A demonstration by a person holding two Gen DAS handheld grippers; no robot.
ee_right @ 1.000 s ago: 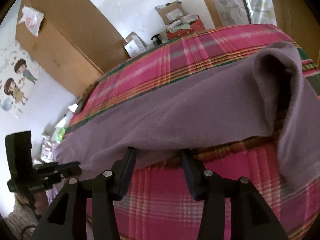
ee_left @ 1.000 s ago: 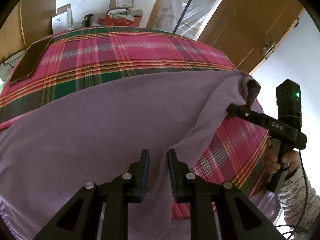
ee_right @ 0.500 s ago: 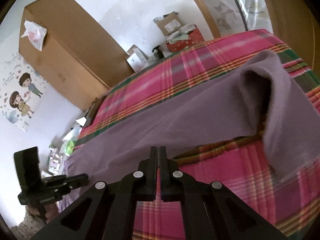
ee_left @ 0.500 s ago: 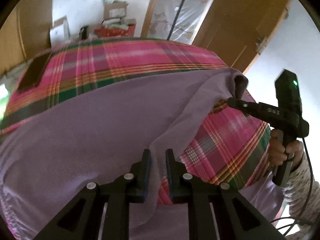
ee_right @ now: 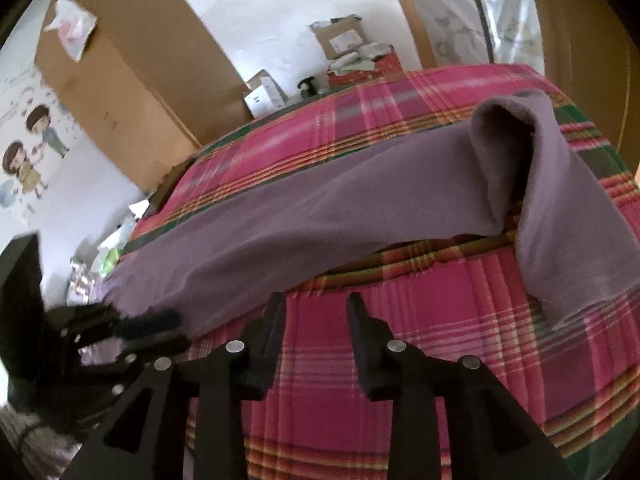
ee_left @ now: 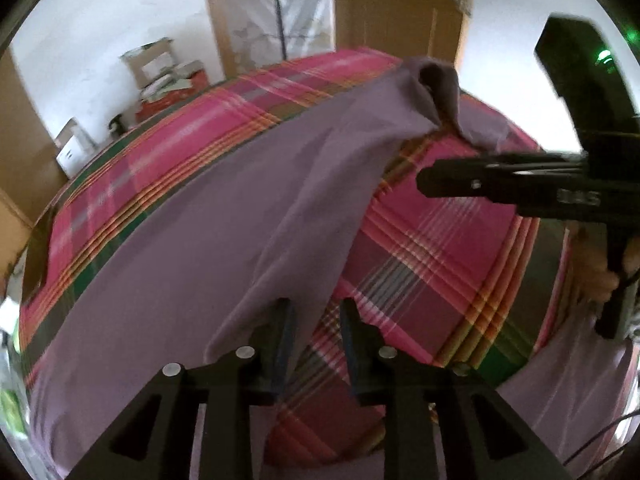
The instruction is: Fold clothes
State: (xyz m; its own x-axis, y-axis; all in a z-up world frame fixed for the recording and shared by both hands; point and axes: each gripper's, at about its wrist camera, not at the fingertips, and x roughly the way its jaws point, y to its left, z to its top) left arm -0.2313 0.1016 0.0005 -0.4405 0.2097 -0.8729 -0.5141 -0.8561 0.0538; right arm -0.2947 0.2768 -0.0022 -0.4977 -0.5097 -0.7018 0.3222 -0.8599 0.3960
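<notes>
Now both opening tongs (ee_left: 316, 312) (ee_right: 316, 308) stand clear of the purple garment (ee_left: 240, 208).

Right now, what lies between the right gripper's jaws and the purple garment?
Only bare plaid bedcover separates the right gripper from the purple garment; the right wrist view shows it.

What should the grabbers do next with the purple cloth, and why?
Probably close the left gripper back on the cloth edge. Its jaws are opening with a fold of the cloth between them. The right gripper is opening too, with only the plaid cover under its jaws. The cloth lies loose with one corner bunched up, so a fold seems to need a fresh grip first.
</notes>
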